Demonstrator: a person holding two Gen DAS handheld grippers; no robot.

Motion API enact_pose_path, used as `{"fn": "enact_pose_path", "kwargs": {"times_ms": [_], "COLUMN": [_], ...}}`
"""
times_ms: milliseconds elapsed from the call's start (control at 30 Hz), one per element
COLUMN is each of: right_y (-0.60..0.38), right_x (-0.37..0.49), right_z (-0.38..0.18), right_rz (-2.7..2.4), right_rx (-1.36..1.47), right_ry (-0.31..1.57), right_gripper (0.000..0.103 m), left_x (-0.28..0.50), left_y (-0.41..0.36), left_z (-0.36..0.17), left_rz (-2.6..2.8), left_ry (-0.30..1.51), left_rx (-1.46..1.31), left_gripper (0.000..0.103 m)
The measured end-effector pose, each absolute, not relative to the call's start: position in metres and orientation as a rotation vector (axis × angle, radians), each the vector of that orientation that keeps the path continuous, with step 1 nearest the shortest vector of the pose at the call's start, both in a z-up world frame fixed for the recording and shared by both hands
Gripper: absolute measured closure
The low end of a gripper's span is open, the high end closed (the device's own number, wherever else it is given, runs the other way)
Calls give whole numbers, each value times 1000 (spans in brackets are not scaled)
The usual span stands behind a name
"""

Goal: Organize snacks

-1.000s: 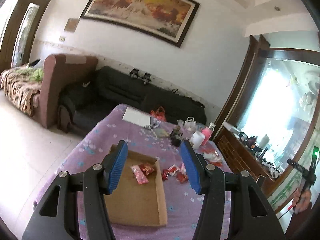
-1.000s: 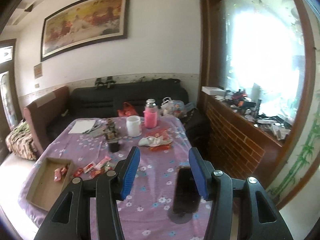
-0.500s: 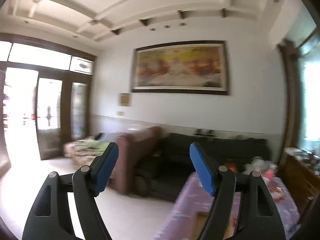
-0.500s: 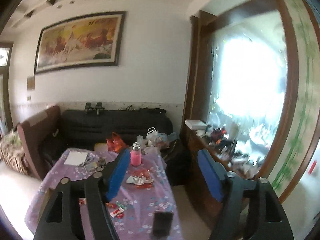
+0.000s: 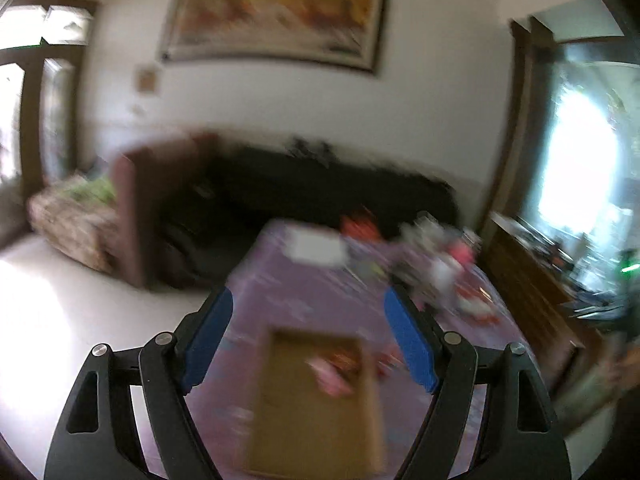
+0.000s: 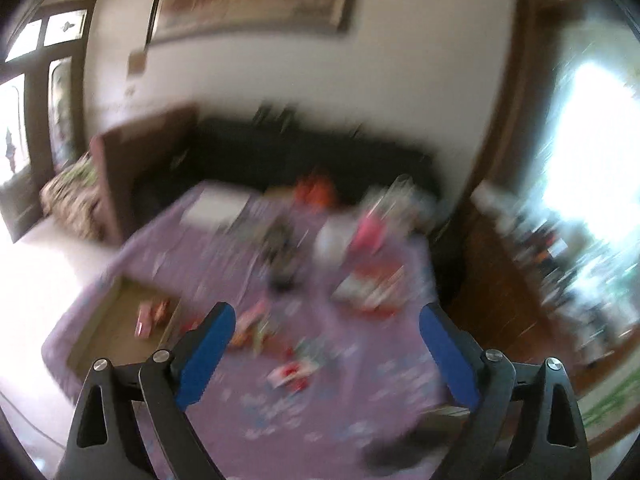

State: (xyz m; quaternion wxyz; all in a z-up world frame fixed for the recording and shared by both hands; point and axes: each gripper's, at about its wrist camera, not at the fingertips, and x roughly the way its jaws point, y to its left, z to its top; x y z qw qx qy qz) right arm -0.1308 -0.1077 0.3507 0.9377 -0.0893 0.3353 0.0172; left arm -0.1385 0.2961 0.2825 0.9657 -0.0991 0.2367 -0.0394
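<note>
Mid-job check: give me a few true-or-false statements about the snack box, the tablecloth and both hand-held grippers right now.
1. The shallow brown cardboard box holds snack packets. True.
2. The right hand-held gripper clamps a packet. False: its jaws have just been opening, with nothing between them.
3. The tablecloth is green. False: purple, flowered.
4. Loose red and white snack packets lie outside the box. True.
5. The left hand-held gripper is shut. False: open, empty.

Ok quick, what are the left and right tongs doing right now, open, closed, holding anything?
Left tongs: open, holding nothing, jaws have just been opening.
Right tongs: open wide, holding nothing, jaws have just been opening.
</note>
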Motion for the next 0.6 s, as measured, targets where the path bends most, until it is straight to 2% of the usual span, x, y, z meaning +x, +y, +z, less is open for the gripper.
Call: {"fn": "enact_pose_path", "kwargs": {"times_ms": [67, 233, 367, 600], "right_y": [-100, -85, -78, -63], "right_x": [-96, -25, 22, 93], "right_z": [281, 151, 104, 68], "right_rz": [72, 166, 160, 141], "right_rx": [-149, -17, 61, 159], "right_ry": [789, 968, 984, 1015], "right_gripper": [22, 39, 38, 37], "left_x": [-111, -48, -8, 45], "left_y": [263, 190, 158, 126], "left_z": [257, 198, 157, 103], "left_rz": [-160, -287, -310, -300], "left_ry": [551, 737, 838, 958], "left_rx": [-217, -256, -250, -211], "left_gripper": [24, 25, 25, 25]}}
